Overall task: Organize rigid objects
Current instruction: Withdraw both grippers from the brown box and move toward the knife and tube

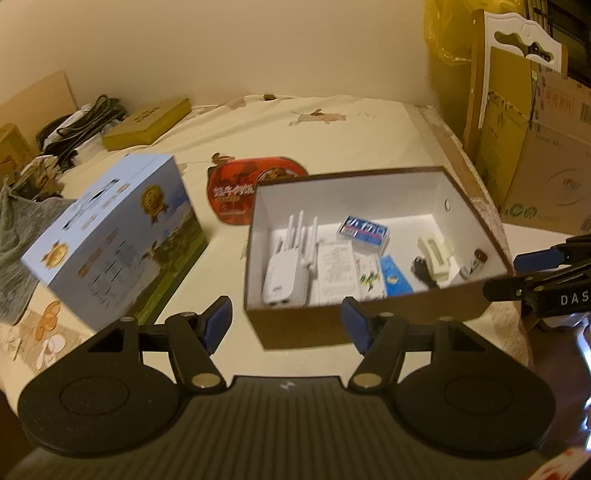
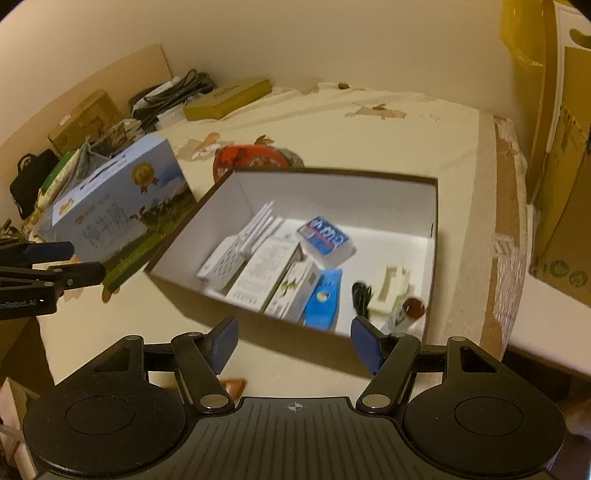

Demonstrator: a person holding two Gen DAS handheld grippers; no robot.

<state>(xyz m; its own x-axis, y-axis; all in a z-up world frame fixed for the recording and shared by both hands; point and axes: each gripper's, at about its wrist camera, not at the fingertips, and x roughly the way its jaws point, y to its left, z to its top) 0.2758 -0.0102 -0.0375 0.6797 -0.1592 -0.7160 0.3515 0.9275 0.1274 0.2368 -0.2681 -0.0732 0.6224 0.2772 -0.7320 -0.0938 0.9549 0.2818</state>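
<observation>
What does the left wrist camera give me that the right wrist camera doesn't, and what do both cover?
Only the left wrist view shows the grey cloth at the table's left edge and the white chair back behind the cartons.

Only the right wrist view shows the black bag at far left and the small brown piece on the table near its own fingers.

Both show the open box holding the white router, the blue carton, and each other's gripper: right gripper, left gripper, both open and empty.
</observation>
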